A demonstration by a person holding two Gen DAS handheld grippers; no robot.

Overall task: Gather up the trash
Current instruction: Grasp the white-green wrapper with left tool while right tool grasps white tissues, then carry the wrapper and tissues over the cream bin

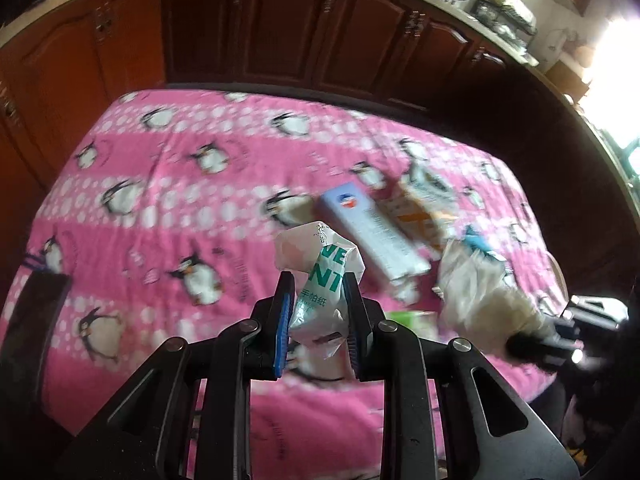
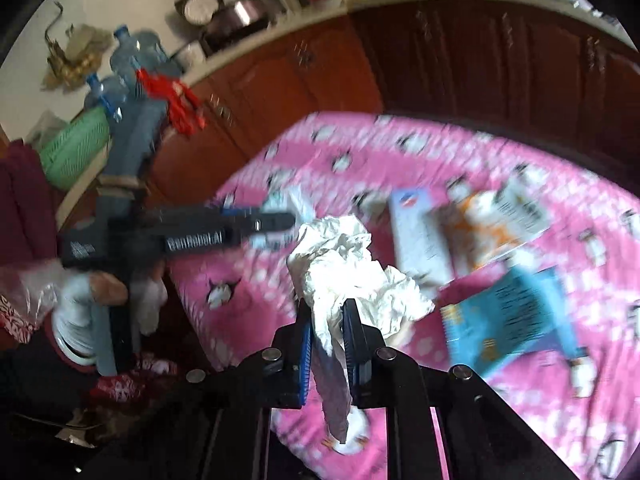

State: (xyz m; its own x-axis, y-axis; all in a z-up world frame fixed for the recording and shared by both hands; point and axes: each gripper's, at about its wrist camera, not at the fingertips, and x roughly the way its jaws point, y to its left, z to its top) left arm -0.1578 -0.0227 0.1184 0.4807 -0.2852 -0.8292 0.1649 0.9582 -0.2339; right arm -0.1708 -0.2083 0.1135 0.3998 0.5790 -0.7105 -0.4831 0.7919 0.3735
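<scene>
My left gripper (image 1: 318, 284) is shut on a crumpled white tissue packet with green print (image 1: 320, 264), held above the pink penguin cloth (image 1: 160, 184). My right gripper (image 2: 328, 312) is shut on a crumpled white paper wad (image 2: 340, 264), also lifted off the cloth. On the cloth lie a pale blue box (image 1: 374, 232), an orange-and-white packet (image 1: 428, 200) and a blue booklet (image 2: 516, 312). The right gripper with its wad shows in the left wrist view (image 1: 480, 288); the left gripper shows in the right wrist view (image 2: 276, 224).
Dark red wooden cabinets (image 1: 280, 32) run behind the table under a cluttered counter. Water bottles (image 2: 132, 56) and a green basket (image 2: 72, 148) stand at the left. A dark object (image 1: 36, 320) sits at the cloth's left edge. A small green item (image 1: 408, 318) lies near the grippers.
</scene>
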